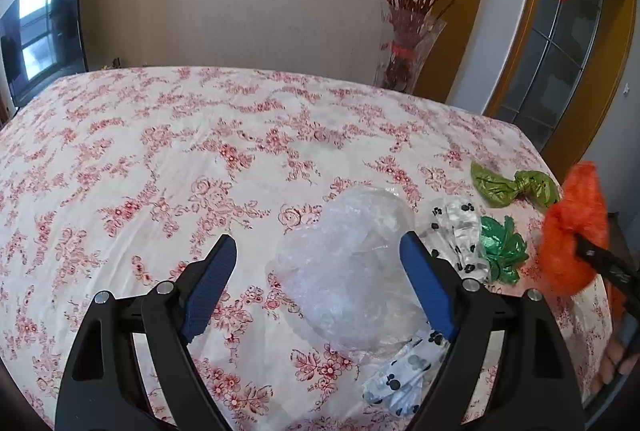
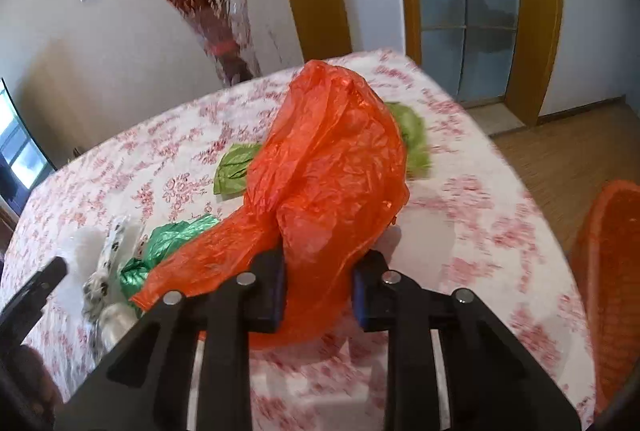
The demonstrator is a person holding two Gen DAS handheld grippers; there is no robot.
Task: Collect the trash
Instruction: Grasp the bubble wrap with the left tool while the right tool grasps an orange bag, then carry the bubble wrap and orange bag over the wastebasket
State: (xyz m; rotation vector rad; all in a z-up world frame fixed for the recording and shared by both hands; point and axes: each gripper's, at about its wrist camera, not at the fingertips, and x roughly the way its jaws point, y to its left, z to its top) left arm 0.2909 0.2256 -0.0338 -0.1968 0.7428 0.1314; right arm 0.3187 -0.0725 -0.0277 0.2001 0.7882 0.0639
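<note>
In the left wrist view, our left gripper (image 1: pixel 318 285) holds its jaws spread above a crumpled clear plastic bag (image 1: pixel 344 271) on the floral tablecloth (image 1: pixel 160 151). At three o'clock lies a dark green foil wrapper (image 1: pixel 502 247). In the right wrist view, our right gripper (image 2: pixel 319 289) pinches a crinkled orange plastic bag (image 2: pixel 332 171); an orange woven basket (image 2: pixel 612 263) stands at three o'clock.

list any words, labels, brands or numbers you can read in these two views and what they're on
None can be read.
White bag: only black paw-print shapes, no letters.
Orange bag, light green bag, dark green bag, clear bag: no print visible.
Red tag on the vase: too blurred to tell.
Floral tablecloth: pattern only.
</note>
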